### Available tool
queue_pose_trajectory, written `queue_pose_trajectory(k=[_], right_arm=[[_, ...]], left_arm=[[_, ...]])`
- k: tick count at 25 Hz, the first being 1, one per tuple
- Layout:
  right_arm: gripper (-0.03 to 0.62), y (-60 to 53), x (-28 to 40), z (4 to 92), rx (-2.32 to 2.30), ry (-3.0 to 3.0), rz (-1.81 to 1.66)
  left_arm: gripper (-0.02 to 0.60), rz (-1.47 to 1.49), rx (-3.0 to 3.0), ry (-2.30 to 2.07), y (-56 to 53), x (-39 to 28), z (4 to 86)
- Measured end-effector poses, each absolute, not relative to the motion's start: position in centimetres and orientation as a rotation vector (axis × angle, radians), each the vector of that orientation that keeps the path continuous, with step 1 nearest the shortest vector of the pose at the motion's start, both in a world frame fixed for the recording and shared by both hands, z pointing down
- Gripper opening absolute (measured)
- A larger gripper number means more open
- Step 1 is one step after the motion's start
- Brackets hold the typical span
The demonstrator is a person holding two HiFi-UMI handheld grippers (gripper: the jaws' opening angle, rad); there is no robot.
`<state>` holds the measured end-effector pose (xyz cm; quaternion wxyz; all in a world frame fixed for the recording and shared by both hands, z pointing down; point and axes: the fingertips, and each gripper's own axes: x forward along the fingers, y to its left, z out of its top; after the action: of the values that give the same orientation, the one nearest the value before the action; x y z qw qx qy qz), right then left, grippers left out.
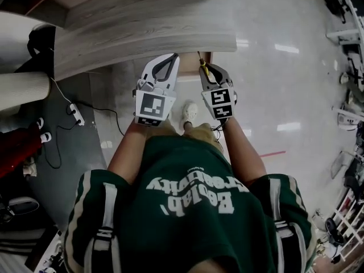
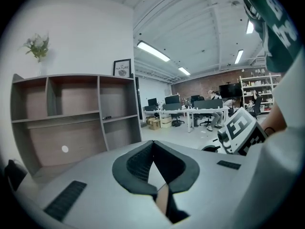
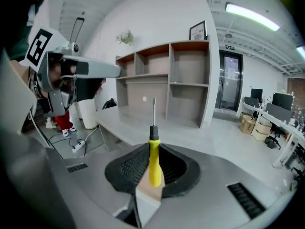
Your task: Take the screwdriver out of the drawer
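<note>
Right gripper (image 3: 152, 149) clamps the screwdriver (image 3: 154, 168) by its yellow handle.

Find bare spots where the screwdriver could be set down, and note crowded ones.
The desktop is bare in front of the shelf unit, whose compartments look mostly empty. Crowded: the floor at left, around the power strip.

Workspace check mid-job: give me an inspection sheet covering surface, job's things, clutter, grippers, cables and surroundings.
Surface: grey wood-grain desk, bare where seen.
Job's things: yellow-handled screwdriver, blade pointing out past the jaw tips.
Clutter: nothing seen.
Grippers: left gripper shut, empty; right gripper shut on the screwdriver.
Cables: power strip and cable on the floor.
Surroundings: shelf unit, plant, office desks.
</note>
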<state>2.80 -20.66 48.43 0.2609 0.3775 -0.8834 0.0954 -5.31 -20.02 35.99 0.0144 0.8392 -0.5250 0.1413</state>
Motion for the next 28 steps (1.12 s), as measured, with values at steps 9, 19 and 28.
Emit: queue_pose_trajectory(k=[9, 19, 28], right_arm=[[0.078, -19.8, 5.9, 37.9, 1.075, -2.566, 0.149], [0.078, -18.6, 6.9, 29.6, 1.151, -2.666, 0.009], [0.078, -17.3, 4.0, 26.2, 1.233, -2.66, -0.051]], left_arm=[[0.017, 0.395, 2.619, -1.756, -17.3, -1.5, 31.5], [0.017, 0.334, 2.673, -1.822, -15.6, -1.3, 27.1], [0.017, 0.28, 2.713, -1.836, -13.8, -5.5, 24.1]])
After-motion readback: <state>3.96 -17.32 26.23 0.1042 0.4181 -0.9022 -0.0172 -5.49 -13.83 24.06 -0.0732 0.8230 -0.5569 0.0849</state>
